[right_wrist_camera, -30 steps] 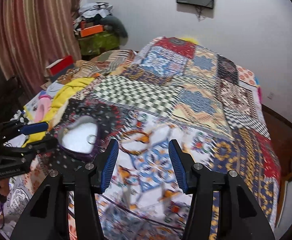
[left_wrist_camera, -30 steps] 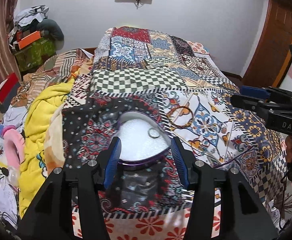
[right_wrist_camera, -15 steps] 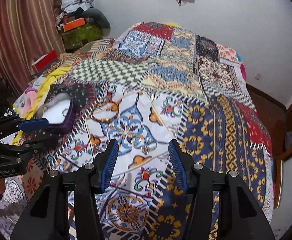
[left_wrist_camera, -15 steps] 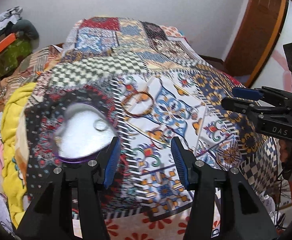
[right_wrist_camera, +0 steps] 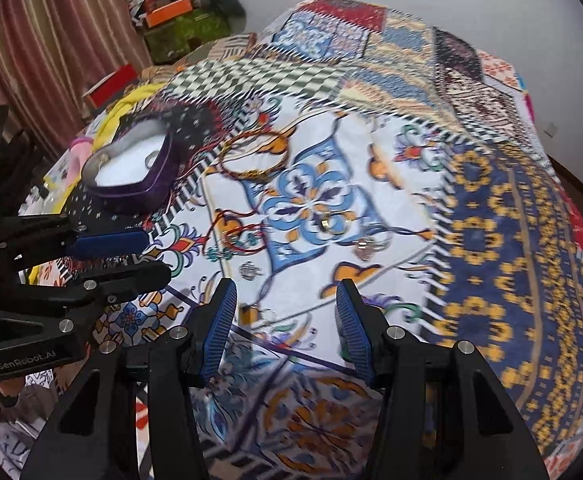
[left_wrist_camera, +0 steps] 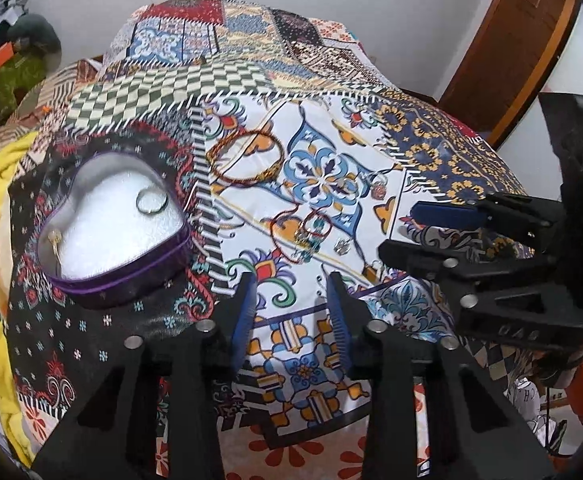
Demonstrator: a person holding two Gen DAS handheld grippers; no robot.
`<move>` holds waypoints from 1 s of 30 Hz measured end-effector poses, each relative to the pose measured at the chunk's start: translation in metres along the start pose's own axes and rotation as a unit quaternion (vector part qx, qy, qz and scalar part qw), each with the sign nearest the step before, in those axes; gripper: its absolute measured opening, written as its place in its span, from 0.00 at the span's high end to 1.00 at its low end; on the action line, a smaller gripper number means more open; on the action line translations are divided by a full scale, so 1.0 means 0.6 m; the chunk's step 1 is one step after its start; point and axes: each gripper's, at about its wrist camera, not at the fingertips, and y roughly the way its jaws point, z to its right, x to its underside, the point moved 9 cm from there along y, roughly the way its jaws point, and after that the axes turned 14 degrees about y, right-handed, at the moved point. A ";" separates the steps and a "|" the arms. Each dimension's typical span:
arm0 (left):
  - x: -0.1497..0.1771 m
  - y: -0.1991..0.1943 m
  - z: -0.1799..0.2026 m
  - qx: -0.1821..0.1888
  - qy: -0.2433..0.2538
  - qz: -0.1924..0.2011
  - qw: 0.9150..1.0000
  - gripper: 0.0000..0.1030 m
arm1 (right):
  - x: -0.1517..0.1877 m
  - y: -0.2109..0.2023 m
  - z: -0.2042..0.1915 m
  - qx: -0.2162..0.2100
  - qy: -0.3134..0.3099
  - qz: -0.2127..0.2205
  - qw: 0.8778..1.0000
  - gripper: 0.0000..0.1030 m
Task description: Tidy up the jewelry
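The left wrist view looks forward and down over the near edge of the patterned bedspread (left_wrist_camera: 323,176), the heart-shaped box (left_wrist_camera: 111,224) near on its left; the right wrist view faces the same way from further right, blurred, the box (right_wrist_camera: 131,172) farther left; both share the box, the loose bangle (left_wrist_camera: 247,158) (right_wrist_camera: 253,154) and each other's gripper.

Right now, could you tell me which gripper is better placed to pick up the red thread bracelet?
Probably the left gripper: open, with the red thread bracelet just ahead; the right gripper points farther right.
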 end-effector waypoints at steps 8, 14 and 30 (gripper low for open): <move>0.013 0.010 -0.011 0.003 -0.013 -0.005 1.000 0.72 | 0.001 0.037 -0.019 -0.003 -0.020 -0.023 1.000 0.54; 0.007 0.013 -0.013 0.004 -0.014 -0.001 1.000 0.72 | 0.000 0.041 -0.023 -0.001 -0.034 -0.021 0.999 0.74; -0.018 0.015 -0.006 0.009 -0.004 -0.003 1.000 0.72 | -0.018 0.018 0.003 0.014 -0.014 0.004 1.000 0.88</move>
